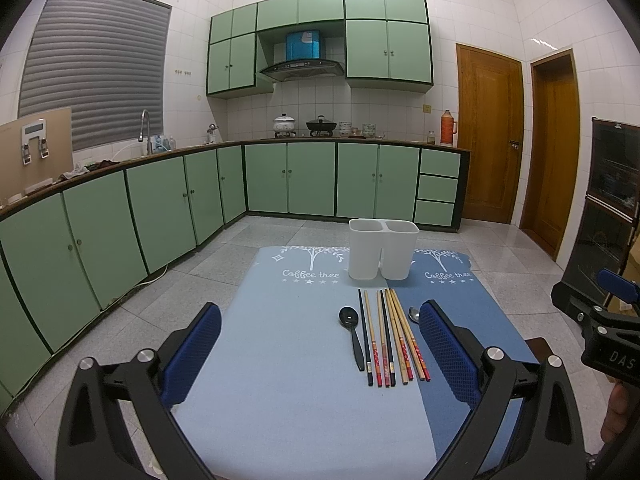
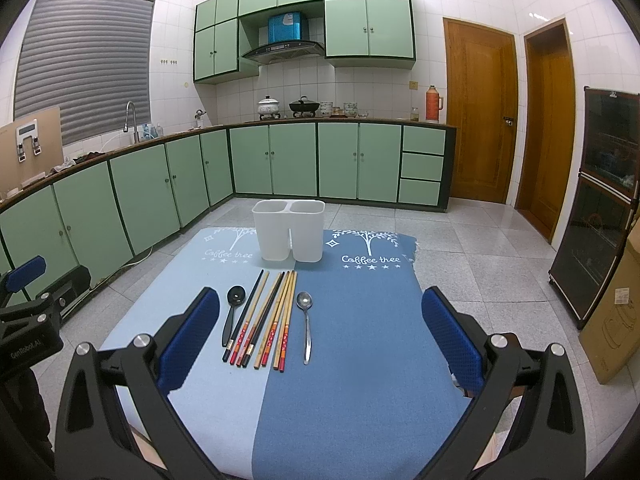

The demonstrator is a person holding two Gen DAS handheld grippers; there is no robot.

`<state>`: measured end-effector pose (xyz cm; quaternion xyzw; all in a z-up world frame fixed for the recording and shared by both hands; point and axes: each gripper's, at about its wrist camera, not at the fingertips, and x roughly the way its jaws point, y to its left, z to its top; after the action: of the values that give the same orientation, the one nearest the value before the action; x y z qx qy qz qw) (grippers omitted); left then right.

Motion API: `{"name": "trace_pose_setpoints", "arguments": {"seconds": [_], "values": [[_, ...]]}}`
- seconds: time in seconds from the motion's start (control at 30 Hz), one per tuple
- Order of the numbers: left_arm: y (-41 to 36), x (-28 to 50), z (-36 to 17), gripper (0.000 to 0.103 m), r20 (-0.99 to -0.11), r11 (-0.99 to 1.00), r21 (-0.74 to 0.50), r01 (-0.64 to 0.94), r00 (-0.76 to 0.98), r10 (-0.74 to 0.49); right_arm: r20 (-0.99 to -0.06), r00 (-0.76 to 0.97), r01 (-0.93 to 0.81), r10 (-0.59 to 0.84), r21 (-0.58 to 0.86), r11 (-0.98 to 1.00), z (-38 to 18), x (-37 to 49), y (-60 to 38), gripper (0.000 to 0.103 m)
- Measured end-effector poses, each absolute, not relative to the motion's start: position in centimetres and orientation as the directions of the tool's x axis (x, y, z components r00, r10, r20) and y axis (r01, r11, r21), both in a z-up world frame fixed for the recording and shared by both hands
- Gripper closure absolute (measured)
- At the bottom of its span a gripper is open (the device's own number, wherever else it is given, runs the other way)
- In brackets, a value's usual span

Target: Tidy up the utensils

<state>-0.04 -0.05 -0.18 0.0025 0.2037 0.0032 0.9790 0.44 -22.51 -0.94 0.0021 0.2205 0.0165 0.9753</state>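
A white two-compartment holder [image 1: 383,249] [image 2: 289,235] stands upright at the far side of the blue mat [image 1: 288,360] [image 2: 360,340]. In front of it lie several chopsticks [image 1: 390,336] [image 2: 266,318] side by side, a black spoon [image 1: 354,330] [image 2: 233,309] to their left and a metal spoon [image 1: 414,315] [image 2: 305,322] to their right. My left gripper [image 1: 320,344] is open, held above the near part of the mat, with nothing between its blue pads. My right gripper [image 2: 320,328] is open too, nearer than the utensils.
The mat covers a small table standing on a grey tiled floor. Green kitchen cabinets [image 1: 160,208] run along the left and back. Wooden doors [image 2: 480,108] and a dark glass cabinet [image 2: 600,200] are on the right, with a cardboard box [image 2: 612,312] beside it.
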Motion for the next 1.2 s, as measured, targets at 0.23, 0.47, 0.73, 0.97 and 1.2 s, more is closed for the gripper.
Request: {"name": "trace_pose_setpoints", "arguments": {"seconds": [0.23,0.47,0.73,0.97,1.2], "values": [[0.0,-0.1,-0.2,0.006,-0.399,1.0,0.005,-0.005,0.917,0.006,-0.43,0.902,-0.031,0.033,0.011,0.999,-1.0,0.4,-22.5,0.005],[0.0,0.0,-0.2,0.006,-0.399,1.0,0.006,-0.005,0.917,0.006,-0.43,0.902,-0.031,0.033,0.011,0.999,-1.0,0.5,-22.5,0.005],[0.0,0.0,-0.2,0.006,-0.399,1.0,0.005,-0.005,0.917,0.006,-0.431,0.902,-0.032,0.034,0.012,0.999,-1.2,0.6,-22.4,0.005],[0.5,0.4,-0.5,0.006,-0.408,1.0,0.01,-0.008,0.913,0.011,-0.438,0.898,-0.032,0.028,-0.002,0.999,-1.4,1.1,-22.4,0.005],[2.9,3.8,-1.8,0.006,-0.463,0.999,0.007,-0.035,0.886,0.034,-0.494,0.869,-0.047,0.021,-0.04,0.998,-3.2,4.8,-22.2,0.005]]}}
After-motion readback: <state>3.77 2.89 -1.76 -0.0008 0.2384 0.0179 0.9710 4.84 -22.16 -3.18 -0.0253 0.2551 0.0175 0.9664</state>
